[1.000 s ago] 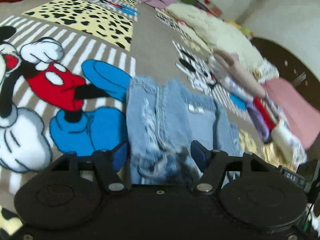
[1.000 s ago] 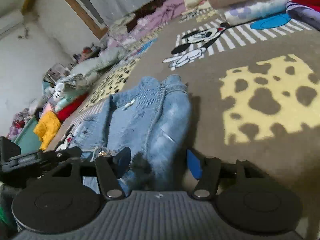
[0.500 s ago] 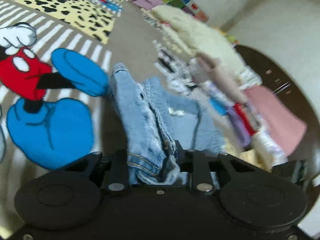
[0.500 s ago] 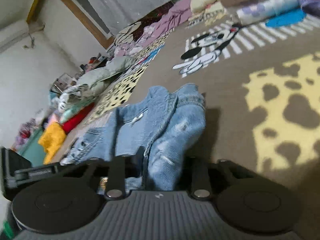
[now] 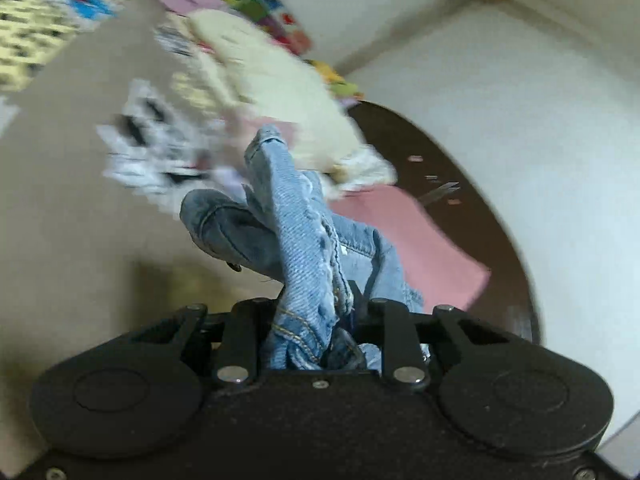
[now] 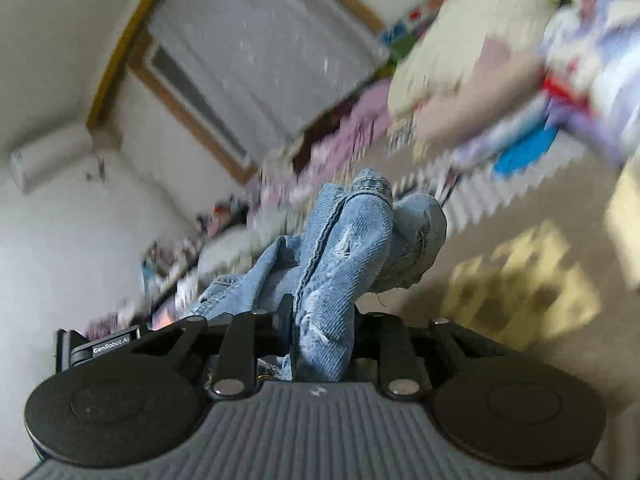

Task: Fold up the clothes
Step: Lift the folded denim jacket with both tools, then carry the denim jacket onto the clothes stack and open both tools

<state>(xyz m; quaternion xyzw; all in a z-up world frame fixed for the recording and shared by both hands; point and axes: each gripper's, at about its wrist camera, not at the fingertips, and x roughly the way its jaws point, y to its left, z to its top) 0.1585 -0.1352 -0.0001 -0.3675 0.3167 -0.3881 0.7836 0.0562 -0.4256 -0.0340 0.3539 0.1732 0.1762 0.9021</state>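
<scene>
A pair of light blue ripped jeans (image 5: 296,240) is lifted off the patterned blanket (image 5: 72,216). My left gripper (image 5: 316,320) is shut on one bunched end of the jeans. My right gripper (image 6: 320,332) is shut on the other bunched end of the jeans (image 6: 344,248), which drape forward from its jaws. The left gripper's body (image 6: 104,348) shows at the lower left of the right wrist view. Both views are blurred by motion.
A cream blanket pile (image 5: 280,92) and a pink folded cloth (image 5: 420,240) lie beyond the jeans, by a dark wooden headboard (image 5: 472,200). Stacked folded clothes (image 6: 520,80) lie on the blanket at the right. A window (image 6: 248,60) and white walls stand behind.
Both grippers closed on the jeans' ends and lifted them off the blanket. Both cameras have tilted upward, so walls and window now show.
</scene>
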